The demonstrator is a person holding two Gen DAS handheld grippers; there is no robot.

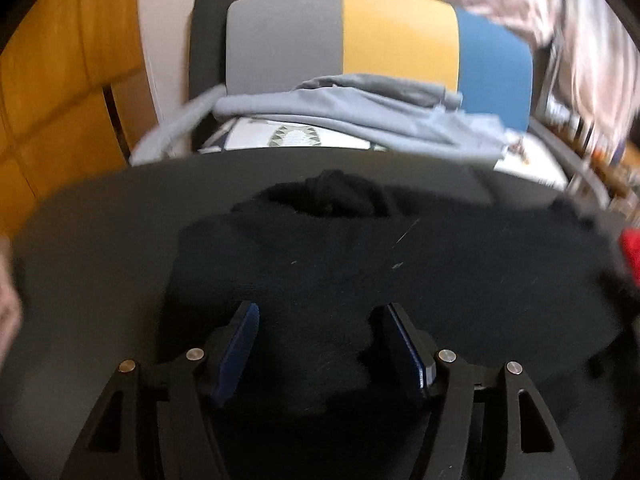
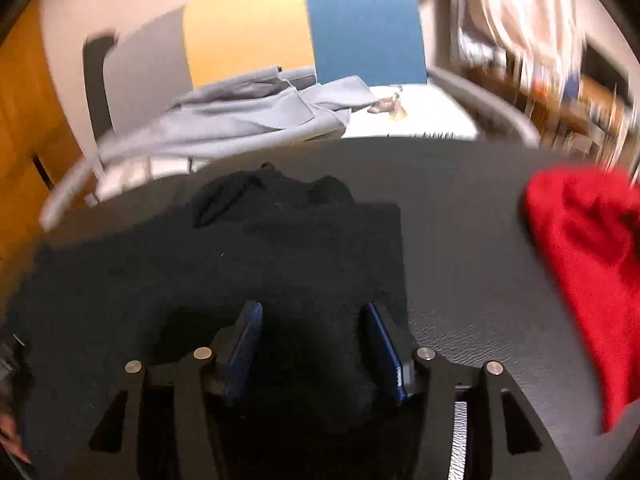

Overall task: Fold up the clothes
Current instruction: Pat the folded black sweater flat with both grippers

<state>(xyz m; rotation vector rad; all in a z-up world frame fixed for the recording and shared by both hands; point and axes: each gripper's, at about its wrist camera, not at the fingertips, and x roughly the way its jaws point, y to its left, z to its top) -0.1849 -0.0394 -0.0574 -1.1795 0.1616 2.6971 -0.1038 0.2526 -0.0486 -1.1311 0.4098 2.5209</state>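
A: Where is the garment lying?

B: The black garment [image 1: 360, 264] is lying spread on the dark bench [image 1: 100, 220], with its bunched neck part at the far side. Its right edge is running straight, seen from the right wrist view.

A: State of the left claw [image 1: 320, 320]?

B: Released. Its jaws are standing apart over the near part of the black garment, and the blue pads [image 1: 240, 344] are not pressing the cloth (fabric is lying under the gap).

A: And the right claw [image 2: 314, 320]?

B: Also released, with jaws apart above the garment's near right corner area. No cloth is being pinched.

A: Other items?

B: A red garment [image 2: 592, 272] is resting on the bench, well apart to the right. A grey garment [image 1: 360, 112] is draping over a chair [image 1: 400, 36] beyond the far edge; the chair back is showing grey, yellow and blue panels.
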